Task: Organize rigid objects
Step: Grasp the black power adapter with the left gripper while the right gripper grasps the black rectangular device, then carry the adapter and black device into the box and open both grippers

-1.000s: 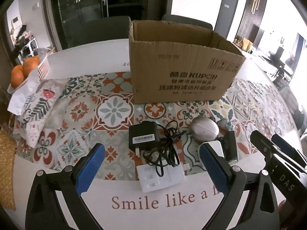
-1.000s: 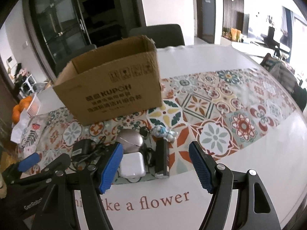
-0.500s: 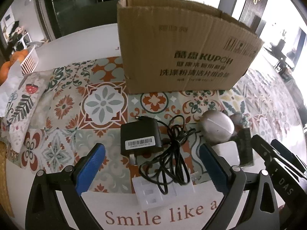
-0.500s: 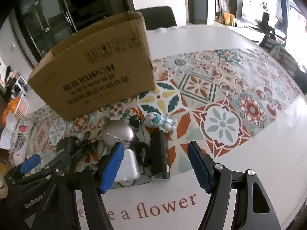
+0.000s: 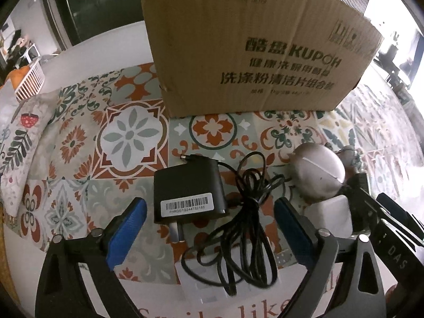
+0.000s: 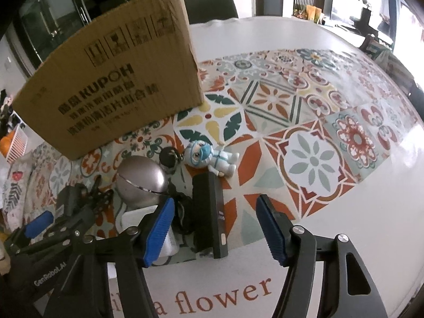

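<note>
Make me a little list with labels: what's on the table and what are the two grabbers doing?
box: cardboard box, standing at the back
left gripper: closing around black charger and its cable, not touching
right gripper: closing around black bar, not touching
toy: small figure lying down
round thing: silver egg-shaped case

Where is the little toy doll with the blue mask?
In the right wrist view, the toy doll lies on the patterned cloth, just right of the cardboard box, beyond the black bar.
</note>
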### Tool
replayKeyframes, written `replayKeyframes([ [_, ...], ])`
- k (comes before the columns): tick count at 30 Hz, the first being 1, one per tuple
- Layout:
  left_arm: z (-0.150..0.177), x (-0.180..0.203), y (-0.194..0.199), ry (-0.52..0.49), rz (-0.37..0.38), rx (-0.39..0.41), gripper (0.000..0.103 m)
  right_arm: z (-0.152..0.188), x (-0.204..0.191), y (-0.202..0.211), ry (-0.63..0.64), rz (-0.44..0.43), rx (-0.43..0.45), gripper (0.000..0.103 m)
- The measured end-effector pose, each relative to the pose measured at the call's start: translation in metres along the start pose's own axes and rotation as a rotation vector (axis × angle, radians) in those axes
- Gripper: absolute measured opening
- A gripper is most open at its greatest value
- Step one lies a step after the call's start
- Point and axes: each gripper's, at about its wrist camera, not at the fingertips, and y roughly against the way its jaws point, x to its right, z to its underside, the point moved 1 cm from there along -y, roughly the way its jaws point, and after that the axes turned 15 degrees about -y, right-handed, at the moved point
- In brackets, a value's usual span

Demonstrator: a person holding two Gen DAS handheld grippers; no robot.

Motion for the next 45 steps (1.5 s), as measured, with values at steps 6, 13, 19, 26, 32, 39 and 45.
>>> replayKeyframes([
  [6, -0.002, 0.0, -0.011, -0.006, -0.002, -0.016, 0.089, 0.002, 0.003, -0.013, -0.009, -0.002, -0.041, 0.05],
  [13, -0.005, -0.004, -0.014, -0.007, -0.01, 0.002, 0.084, 0.003, 0.002, -0.016, 0.006, 0.012, -0.039, 0.036],
  [19, -0.005, -0.002, -0.011, -0.005, -0.01, 0.015, 0.08, 0.001, 0.001, -0.018, 0.008, 0.011, -0.043, 0.036],
  [26, 0.0, -0.002, -0.002, -0.01, -0.015, 0.028, 0.078, 0.002, 0.0, -0.012, 0.016, 0.005, -0.029, 0.035],
  [32, 0.001, 0.002, 0.017, -0.023, -0.027, 0.066, 0.078, 0.003, -0.001, 0.002, 0.022, -0.008, -0.005, 0.035],
  [39, 0.001, -0.002, 0.042, -0.024, -0.049, 0.116, 0.078, 0.001, -0.005, 0.028, 0.044, -0.042, 0.04, 0.035],
  [45, 0.004, -0.006, 0.07, -0.01, -0.065, 0.161, 0.078, 0.002, -0.013, 0.055, 0.081, -0.088, 0.082, 0.035],
])
